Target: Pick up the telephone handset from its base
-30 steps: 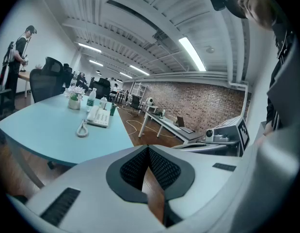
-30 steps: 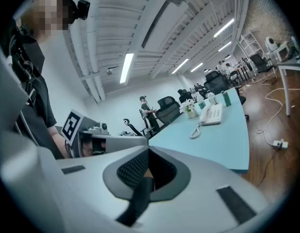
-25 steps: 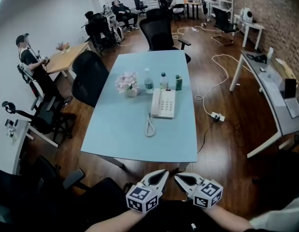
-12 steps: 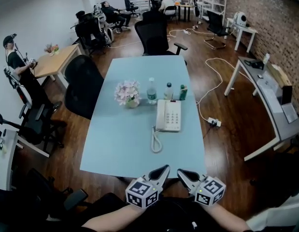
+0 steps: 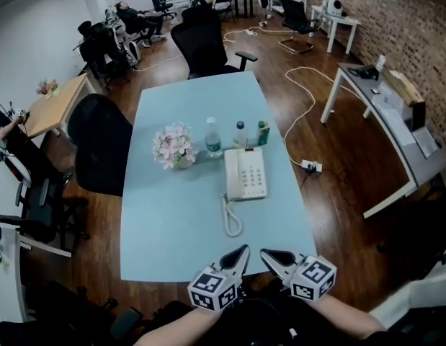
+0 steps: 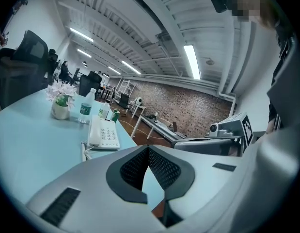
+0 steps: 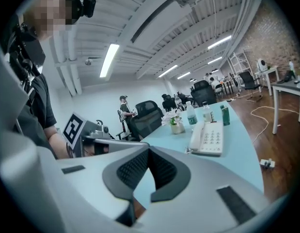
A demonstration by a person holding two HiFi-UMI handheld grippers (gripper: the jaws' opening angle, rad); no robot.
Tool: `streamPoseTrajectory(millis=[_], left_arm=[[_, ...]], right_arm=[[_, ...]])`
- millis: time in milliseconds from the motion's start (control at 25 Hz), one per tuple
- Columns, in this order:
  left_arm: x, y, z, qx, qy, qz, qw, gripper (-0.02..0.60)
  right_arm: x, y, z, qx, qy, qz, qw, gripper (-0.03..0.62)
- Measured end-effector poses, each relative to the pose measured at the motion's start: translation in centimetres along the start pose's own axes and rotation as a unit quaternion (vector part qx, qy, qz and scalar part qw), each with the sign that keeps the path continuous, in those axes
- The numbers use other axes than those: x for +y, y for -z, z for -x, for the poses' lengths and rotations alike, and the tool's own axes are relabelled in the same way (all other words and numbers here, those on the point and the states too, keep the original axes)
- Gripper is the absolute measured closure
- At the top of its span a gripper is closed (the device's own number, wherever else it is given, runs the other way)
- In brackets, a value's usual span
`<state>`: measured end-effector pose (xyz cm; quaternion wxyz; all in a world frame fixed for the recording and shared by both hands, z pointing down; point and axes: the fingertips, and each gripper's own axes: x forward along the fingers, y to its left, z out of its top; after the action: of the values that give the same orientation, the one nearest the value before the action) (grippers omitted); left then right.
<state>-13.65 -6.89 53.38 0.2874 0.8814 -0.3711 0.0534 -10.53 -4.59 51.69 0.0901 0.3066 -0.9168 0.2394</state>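
Note:
A white telephone [image 5: 246,173] lies on the light blue table [image 5: 172,215]. Its handset [image 5: 232,171] rests in the base on the left side, and the coiled cord [image 5: 232,220] loops toward me. Both grippers hover side by side at the table's near edge, well short of the phone. My left gripper [image 5: 241,251] is shut with nothing in it, and so is my right gripper [image 5: 266,254]. The left gripper view shows the phone [image 6: 103,135] ahead beyond the closed jaws. In the right gripper view the phone [image 7: 208,137] lies ahead and to the right.
A pot of flowers [image 5: 174,148], two bottles [image 5: 212,138] and a green can [image 5: 263,132] stand just behind the phone. Black office chairs [image 5: 100,144] stand at the table's left and far end. A power strip [image 5: 309,166] and cables lie on the floor at right.
Both grippers have moved forward together up to the table's near edge, and the table and phone now appear closer. The handset has stayed on its base.

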Motion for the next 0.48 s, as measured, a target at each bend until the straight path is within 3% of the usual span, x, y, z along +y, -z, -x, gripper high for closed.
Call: streamPoseTrajectory(millis=[240,480], left_arm=[[3.1,-1.1,-3.0,0.001,-0.043,0.012,0.999,0.581],[9.5,-4.6,-6.8,-0.013,-0.155,0.0,0.9878,0.581]], right_arm=[[-3.0,-1.5,-1.2,0.011,-0.029,0.012,0.999,0.58],[-7.0,-4.6,-1.3,0.005,-0.072,0.029,0.997,0.579]])
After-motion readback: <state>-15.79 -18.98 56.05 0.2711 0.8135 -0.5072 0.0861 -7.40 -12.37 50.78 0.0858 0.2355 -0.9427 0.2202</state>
